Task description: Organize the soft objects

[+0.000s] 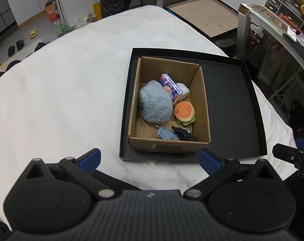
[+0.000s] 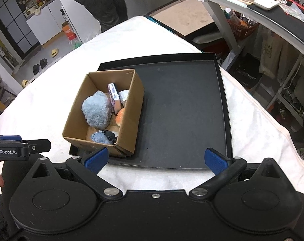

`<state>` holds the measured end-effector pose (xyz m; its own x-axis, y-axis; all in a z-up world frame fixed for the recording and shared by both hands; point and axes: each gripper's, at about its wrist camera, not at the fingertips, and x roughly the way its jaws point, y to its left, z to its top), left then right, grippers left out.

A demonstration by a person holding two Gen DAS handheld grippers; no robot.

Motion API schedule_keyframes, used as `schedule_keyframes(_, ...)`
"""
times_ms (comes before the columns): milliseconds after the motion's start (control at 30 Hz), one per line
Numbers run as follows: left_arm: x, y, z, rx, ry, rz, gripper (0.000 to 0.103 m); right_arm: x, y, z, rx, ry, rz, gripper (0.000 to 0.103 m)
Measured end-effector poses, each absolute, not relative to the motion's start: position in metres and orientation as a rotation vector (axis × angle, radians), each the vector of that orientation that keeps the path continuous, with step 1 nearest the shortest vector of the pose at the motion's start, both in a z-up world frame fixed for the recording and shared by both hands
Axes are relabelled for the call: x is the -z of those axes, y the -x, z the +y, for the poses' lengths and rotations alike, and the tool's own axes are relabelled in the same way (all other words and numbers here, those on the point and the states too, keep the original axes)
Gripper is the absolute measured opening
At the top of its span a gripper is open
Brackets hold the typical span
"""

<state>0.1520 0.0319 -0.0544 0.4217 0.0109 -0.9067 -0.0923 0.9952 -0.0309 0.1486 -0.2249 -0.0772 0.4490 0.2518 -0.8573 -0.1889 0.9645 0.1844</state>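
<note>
both grippers, left gripper [image 1: 150, 158] and right gripper [image 2: 156, 158], hover with fingers spread and empty near the brown cardboard box [image 1: 200, 108], at the left of a shallow black tray [image 2: 192, 110], where the fluffy blue plush [image 1: 155, 105], burger toy [image 1: 184, 112] and other soft things already lie, so sorting looks nearly done.

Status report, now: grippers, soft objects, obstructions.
Left gripper and right gripper open, empty. Soft toys in cardboard box on black tray. Nothing blocking.

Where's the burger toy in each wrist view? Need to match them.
Left wrist: burger toy fully visible, centre-right, in the cardboard box.
Right wrist: burger toy half hidden behind the box's right wall, left of centre.
Shared landmark: blue fluffy plush, left of it.
</note>
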Motion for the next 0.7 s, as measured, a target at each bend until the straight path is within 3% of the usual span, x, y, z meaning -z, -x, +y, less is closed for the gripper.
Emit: schedule_keyframes(700,0.012,-0.109,0.047,-0.101,0.074,0.996,0.102,0.039,-0.112,-0.223,-0.286,-0.06,0.941,0.103)
